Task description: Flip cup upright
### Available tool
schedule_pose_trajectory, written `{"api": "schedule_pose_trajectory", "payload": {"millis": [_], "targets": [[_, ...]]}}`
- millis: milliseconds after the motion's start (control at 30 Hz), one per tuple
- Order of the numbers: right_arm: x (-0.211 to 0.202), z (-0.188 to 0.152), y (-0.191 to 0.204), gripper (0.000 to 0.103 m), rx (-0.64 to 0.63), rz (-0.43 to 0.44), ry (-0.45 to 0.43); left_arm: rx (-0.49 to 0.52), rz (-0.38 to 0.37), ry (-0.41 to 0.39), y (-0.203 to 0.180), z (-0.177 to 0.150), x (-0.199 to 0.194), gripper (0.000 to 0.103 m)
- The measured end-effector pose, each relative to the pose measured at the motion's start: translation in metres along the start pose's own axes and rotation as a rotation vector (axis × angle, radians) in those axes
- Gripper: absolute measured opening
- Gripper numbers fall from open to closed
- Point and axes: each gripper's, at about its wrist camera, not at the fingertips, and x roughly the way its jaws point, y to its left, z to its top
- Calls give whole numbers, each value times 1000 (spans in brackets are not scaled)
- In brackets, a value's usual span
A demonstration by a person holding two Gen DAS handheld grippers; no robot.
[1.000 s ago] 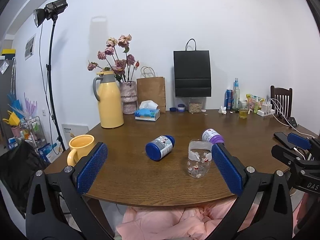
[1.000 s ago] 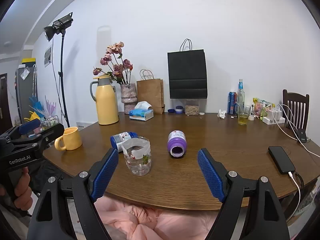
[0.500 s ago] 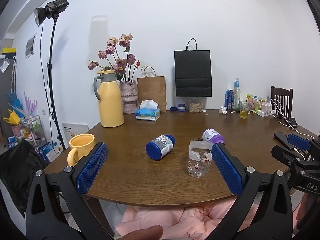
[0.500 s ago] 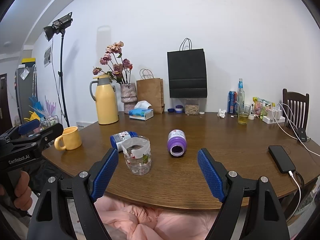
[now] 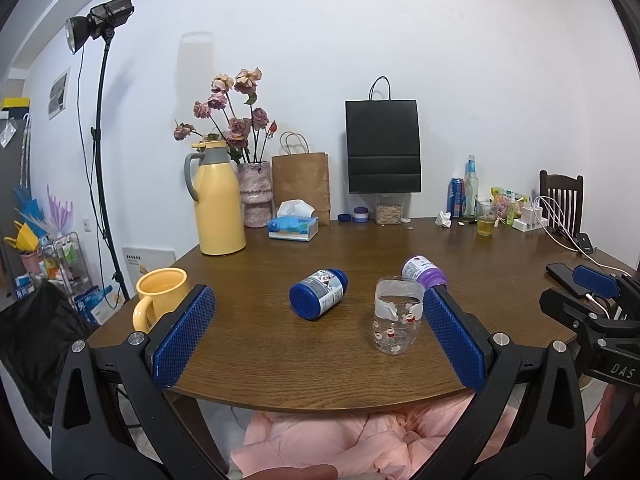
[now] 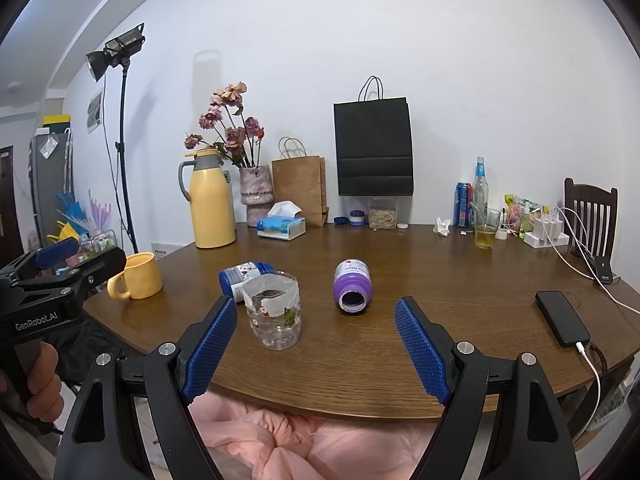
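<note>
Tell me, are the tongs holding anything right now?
No, nothing. The left tongs and right tongs are both open before the table edge, and the clear plastic cup stands untouched.

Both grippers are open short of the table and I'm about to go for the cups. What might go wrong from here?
The clear cup stands close in front of the fallen blue-capped bottle and purple bottle; a wide reach by the right gripper may knock it over. Either bottle, lying on its side, might roll once nudged. The left gripper could bump the yellow mug beside its left finger.
</note>
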Motion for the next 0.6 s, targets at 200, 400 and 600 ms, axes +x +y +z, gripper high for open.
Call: {"api": "schedule_pose_trajectory", "payload": {"millis": [200, 400, 600], "targets": [[0, -1, 1, 85, -2, 0, 1, 0, 0, 0, 0, 0, 1, 103], [2, 0, 1, 85, 2, -2, 10, -1, -2, 9, 1, -2, 1, 103], [2, -1, 1, 85, 3, -2, 8, 0, -2, 7, 2, -2, 0, 103]]}}
